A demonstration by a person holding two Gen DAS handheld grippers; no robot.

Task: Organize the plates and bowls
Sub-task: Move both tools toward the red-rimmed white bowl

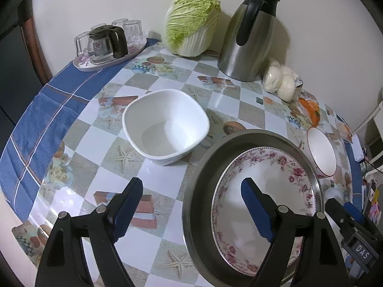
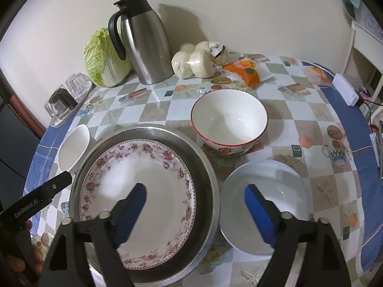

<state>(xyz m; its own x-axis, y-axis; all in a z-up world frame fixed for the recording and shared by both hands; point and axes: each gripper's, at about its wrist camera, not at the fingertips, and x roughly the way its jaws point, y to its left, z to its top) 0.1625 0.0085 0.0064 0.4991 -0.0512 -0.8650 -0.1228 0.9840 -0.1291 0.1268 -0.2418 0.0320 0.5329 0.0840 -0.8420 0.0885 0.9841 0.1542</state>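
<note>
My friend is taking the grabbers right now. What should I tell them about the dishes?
Left gripper: open, holding nothing, above the metal tray's left rim.
Right gripper: open, holding nothing, above the tray's right rim.
Flowered plate lies inside the metal tray: that part is done.
Not yet stacked: the square white bowl to the tray's left, the red-rimmed bowl behind it to the right, and the plain white plate on its right.
Probably next: put the plain plate on the flowered one, then the bowls.
</note>
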